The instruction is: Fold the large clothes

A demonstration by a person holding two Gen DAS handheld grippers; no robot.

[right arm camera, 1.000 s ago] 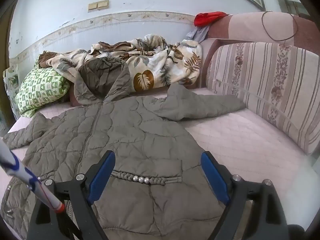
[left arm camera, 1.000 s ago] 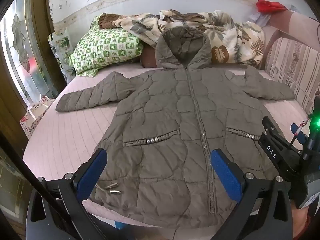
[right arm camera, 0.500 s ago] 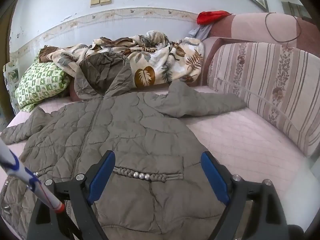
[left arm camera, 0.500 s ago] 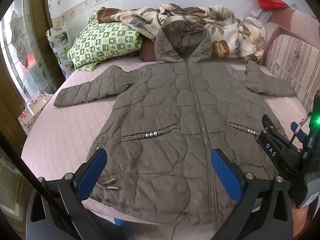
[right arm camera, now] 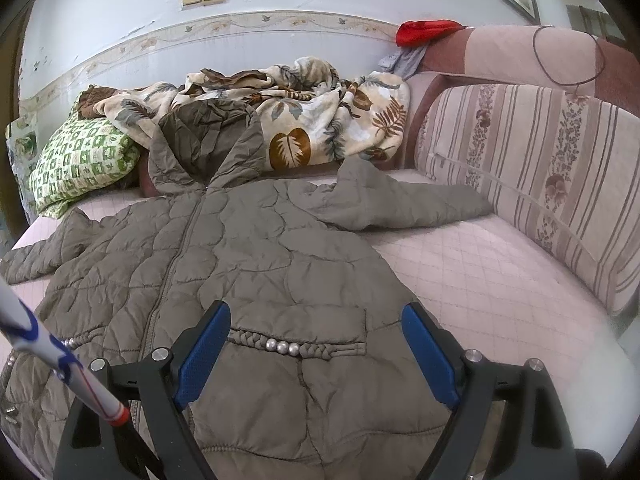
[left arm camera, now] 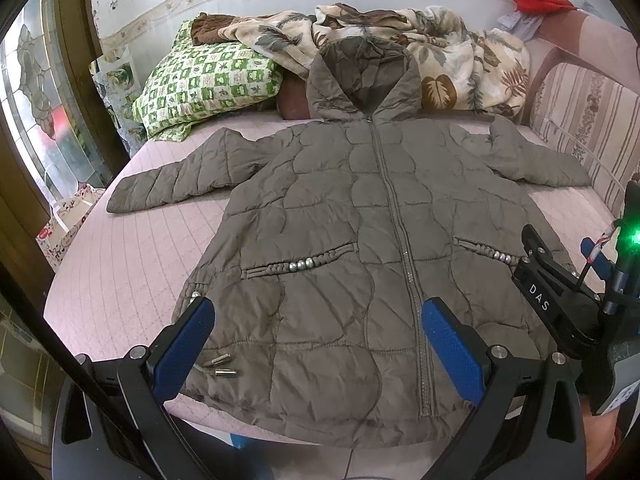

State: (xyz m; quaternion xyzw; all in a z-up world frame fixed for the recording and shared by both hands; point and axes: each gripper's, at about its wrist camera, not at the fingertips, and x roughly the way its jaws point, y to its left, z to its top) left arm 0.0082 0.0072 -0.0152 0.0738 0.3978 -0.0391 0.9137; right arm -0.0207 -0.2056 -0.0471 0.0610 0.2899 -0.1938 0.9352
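Jacket point(left arm camera: 352, 248) lies front-up and zipped on the bed point(left arm camera: 120, 264), sleeves spread to either side, hood resting against the blanket point(left arm camera: 440, 52) at the wall.

Left tool point(left arm camera: 316, 344) hangs over the hem, blue pads spread wide with nothing between them; one pad sits over the lower left corner of the jacket beside two small metal cord ends point(left arm camera: 222, 366), the other just right of the zipper point(left arm camera: 400, 232). Right tool point(right arm camera: 316, 352) also gapes wide and empty, its pads point(right arm camera: 202, 354) framing the beaded pocket trim point(right arm camera: 296, 347) on that side. In the left view the right tool's black body shows at the right edge, beside the jacket's right pocket.

Compared with a second ago, both tools have drawn back toward the foot of the bed: the whole hem and the bed edge below it now show in the left view, and the hood sits lower in frame. The jacket itself has not shifted.

Beyond it, a green pillow point(left arm camera: 208, 80) lies at the far left, a striped cushion point(right arm camera: 540, 184) along the right, a red cloth point(right arm camera: 424, 31) on top.
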